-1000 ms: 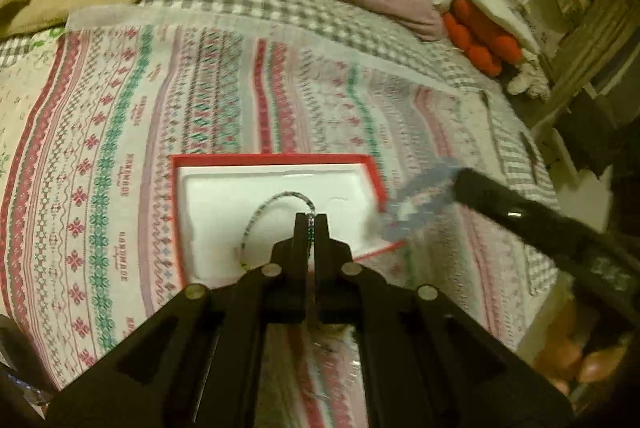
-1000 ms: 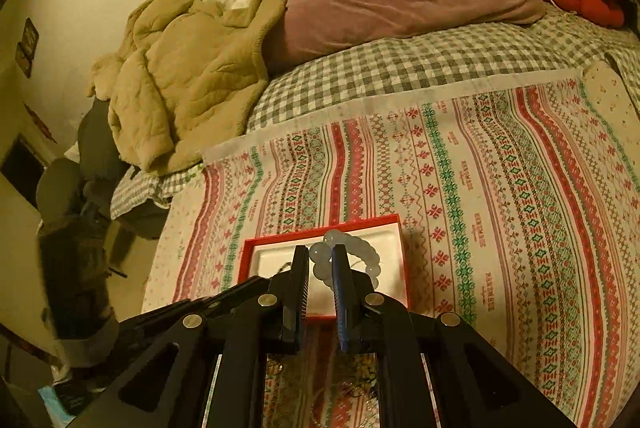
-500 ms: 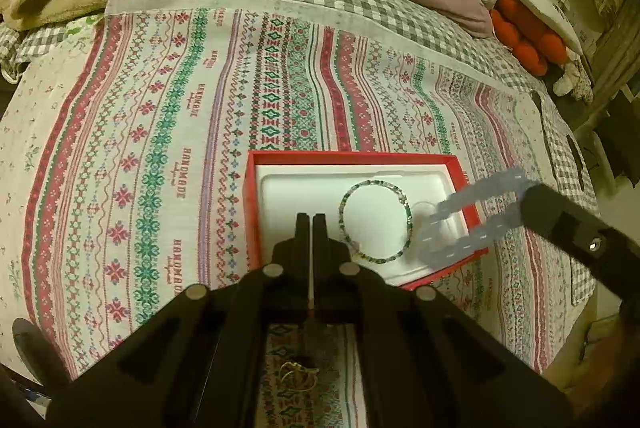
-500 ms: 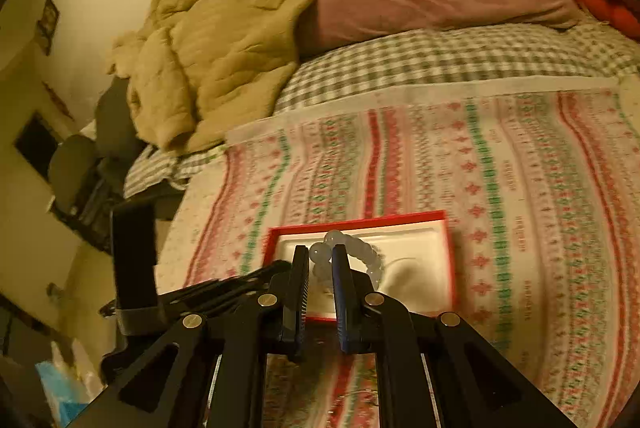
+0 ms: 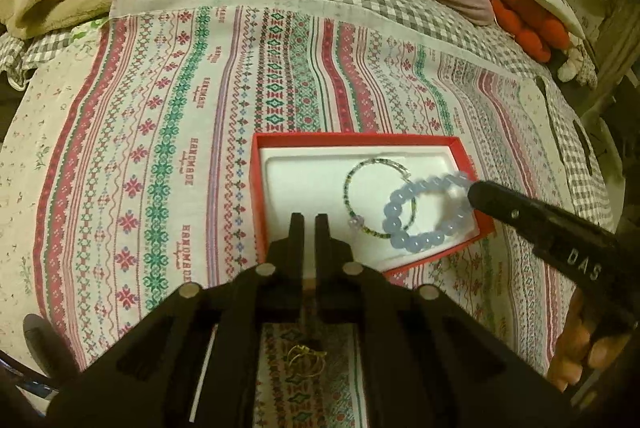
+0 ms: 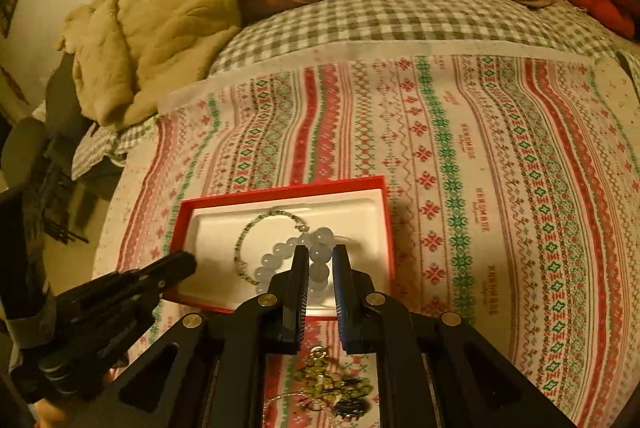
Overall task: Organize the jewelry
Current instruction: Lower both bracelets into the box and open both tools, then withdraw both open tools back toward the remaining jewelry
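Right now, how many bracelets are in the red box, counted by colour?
Pale blue chunky bead bracelet, held by the right gripper: 1
Thin green beaded bracelet, lying in the red box: 1
Total: 2

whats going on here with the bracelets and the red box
A person is sorting jewelry on a bed with a gripper in each hand. The right gripper is pinching a pale blue bead bracelet and holding it low over the red box, where a thin green beaded bracelet already lies on the white insert. The left gripper, with nothing between its fingers, has just been opening slightly at the box's near edge. More jewelry sits on the patterned cloth.
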